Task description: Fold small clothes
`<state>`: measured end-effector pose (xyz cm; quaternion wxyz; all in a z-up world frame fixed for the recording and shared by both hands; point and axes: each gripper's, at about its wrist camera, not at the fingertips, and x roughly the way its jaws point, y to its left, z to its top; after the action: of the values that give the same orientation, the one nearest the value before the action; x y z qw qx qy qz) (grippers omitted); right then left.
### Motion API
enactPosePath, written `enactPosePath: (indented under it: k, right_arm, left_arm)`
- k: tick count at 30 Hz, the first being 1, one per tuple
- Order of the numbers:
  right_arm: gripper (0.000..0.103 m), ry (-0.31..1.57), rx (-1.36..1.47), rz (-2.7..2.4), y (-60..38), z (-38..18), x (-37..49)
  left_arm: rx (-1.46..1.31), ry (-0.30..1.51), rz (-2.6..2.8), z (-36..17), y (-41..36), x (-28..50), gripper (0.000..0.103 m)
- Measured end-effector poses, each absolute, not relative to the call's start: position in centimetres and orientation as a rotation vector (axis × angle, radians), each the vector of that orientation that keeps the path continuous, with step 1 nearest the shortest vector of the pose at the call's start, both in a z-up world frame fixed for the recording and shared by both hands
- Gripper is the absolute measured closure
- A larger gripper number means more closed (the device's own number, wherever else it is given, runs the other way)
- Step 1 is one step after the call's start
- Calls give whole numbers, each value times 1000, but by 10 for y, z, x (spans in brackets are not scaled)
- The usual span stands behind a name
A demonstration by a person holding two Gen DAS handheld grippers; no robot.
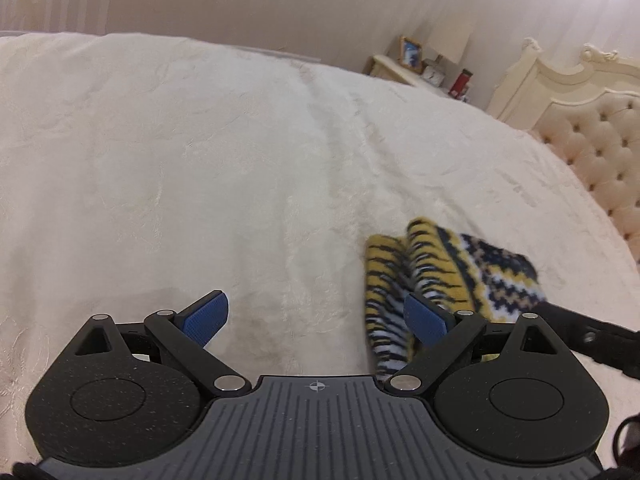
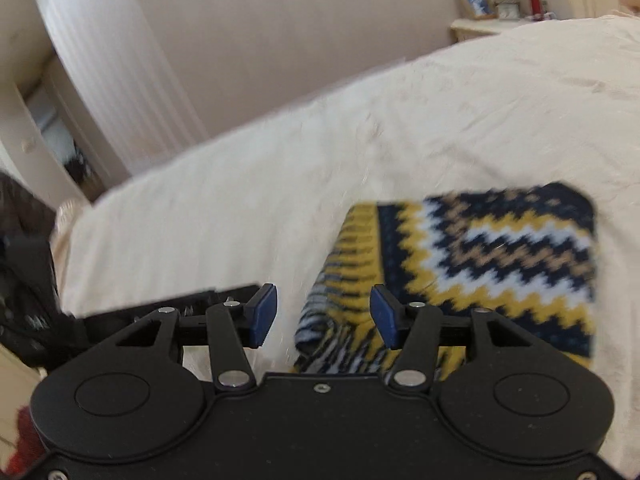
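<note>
Both tongs open, holding nothing: left tongs (image 1: 316,320) over bare cream plush bedspread (image 1: 200,160), right tongs (image 2: 324,316) just above the yellow, navy & white zigzag-knit small garment (image 2: 480,264). Garment lies near the bed's headboard-side edge, bunched w/ its striped end rumpled. Looks like the grasp step, fold not yet made. Next: pinch striped end, lay it over. Knit thick, soft, stretchy.

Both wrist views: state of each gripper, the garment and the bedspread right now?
Left gripper: open, empty, above the bedspread.
Right gripper: open, empty, near the garment's striped end.
Yellow, navy and white zigzag knitted garment: lying on the bed, striped end bunched, ungripped.
Cream textured bedspread: spread out, lightly creased.
</note>
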<state>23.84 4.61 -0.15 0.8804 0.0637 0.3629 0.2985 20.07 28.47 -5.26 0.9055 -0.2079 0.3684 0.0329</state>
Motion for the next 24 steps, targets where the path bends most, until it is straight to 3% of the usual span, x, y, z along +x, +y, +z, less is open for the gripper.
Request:
enactPosePath:
  k: [13,18,24]
  right_arm:
    - [39,603,-310,697,52,-30,146]
    - [37,523,-503,725,82,-48,123]
    - [38,464,-624,696,98,-62,117]
  left_arm:
    - [-506,791,-148,-45,254,208,9]
    - [-525,850,-214,-51,246,220,35]
    - [-493,893,-292,-64,221,235,41]
